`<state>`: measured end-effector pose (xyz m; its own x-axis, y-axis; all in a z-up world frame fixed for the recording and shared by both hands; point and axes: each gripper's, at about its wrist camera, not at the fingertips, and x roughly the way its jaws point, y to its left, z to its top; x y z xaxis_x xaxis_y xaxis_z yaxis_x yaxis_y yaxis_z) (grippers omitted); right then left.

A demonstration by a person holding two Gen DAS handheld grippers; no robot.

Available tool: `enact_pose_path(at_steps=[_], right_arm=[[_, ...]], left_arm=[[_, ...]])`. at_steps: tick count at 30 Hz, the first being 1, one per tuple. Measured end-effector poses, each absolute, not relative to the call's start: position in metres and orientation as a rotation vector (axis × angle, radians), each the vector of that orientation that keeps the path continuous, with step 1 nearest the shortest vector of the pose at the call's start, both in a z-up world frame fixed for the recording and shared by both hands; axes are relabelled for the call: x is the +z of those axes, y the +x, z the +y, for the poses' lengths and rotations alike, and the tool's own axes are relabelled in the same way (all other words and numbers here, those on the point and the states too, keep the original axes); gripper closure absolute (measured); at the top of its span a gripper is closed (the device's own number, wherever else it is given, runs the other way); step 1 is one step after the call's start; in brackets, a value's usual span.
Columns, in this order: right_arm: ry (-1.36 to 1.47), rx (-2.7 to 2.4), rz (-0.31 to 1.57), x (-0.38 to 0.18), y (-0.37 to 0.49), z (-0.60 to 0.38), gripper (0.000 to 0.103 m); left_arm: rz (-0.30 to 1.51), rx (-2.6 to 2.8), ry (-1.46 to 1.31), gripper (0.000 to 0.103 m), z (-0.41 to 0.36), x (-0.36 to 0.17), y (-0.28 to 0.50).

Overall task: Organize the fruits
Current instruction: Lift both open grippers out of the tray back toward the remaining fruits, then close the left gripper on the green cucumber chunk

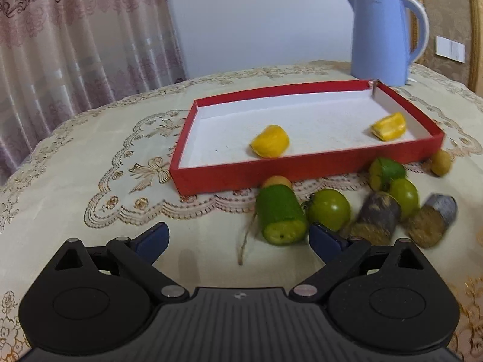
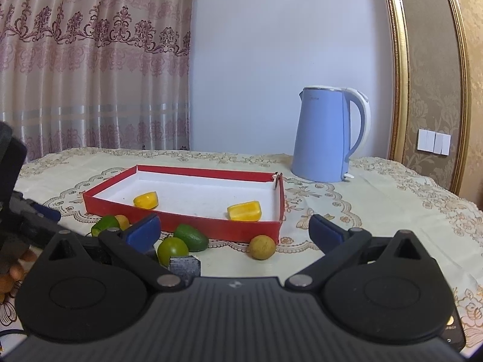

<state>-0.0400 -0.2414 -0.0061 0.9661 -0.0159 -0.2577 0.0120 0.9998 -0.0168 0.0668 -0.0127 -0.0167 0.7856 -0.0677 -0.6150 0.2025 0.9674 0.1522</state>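
Round table with a cream embroidered tablecloth point(image 1: 90, 163), pinkish curtains point(image 2: 90, 75) behind it and a blue kettle point(image 2: 326, 135) at the far side. Sitting in the middle is a shallow red tray point(image 1: 271, 175) with a white inside, and two yellow fruit pieces are in it: one point(image 1: 269, 141) near the front wall, the other point(image 1: 389, 126) over by the right wall.

The rest of the fruit is loose on the cloth just in front of the tray. Left gripper point(image 1: 238, 236) is spread wide and holding nothing. A cut green chunk point(image 1: 282, 215) lies just ahead of its fingers, nearer the right one, with a green tomato point(image 1: 329, 209) right beside that fingertip. Two dark stubby pieces point(image 1: 377, 214) sit further right, a bit blurry.

Right gripper point(image 2: 234, 229) is also wide open and empty. A small yellowish round fruit point(image 2: 262, 247) sits between its fingers, out ahead of the tips, not touching either. A green round fruit point(image 2: 172, 250) is close to its left finger.
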Motion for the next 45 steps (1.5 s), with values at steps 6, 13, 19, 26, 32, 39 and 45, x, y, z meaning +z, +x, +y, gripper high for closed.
enact_pose_path(at_steps=[6,13,19,26,32,39,45], right_arm=[[-0.016,-0.026,0.256,-0.006,-0.040,-0.243,0.000],[-0.012,-0.001,0.266,-0.006,-0.041,-0.243,0.000],[-0.018,0.007,0.272,-0.005,-0.043,-0.243,0.000],[-0.056,0.014,0.270,-0.007,-0.043,-0.235,0.000],[-0.053,0.044,0.274,-0.011,-0.043,-0.234,0.000],[-0.072,0.065,0.300,-0.017,-0.039,-0.231,0.000],[-0.088,0.094,0.361,-0.021,-0.031,-0.227,0.002]], left_arm=[[0.652,-0.095,0.260,0.004,-0.017,-0.022,0.070],[0.693,-0.187,0.149,0.038,-0.013,-0.018,0.075],[0.695,-0.220,0.122,0.047,-0.011,-0.020,0.074],[0.701,-0.251,0.109,0.066,-0.012,-0.018,0.073],[0.702,-0.269,0.066,0.071,-0.006,-0.018,0.072],[0.669,-0.272,0.032,0.071,0.005,-0.014,0.065],[0.584,-0.241,0.048,0.071,0.015,-0.002,0.048]])
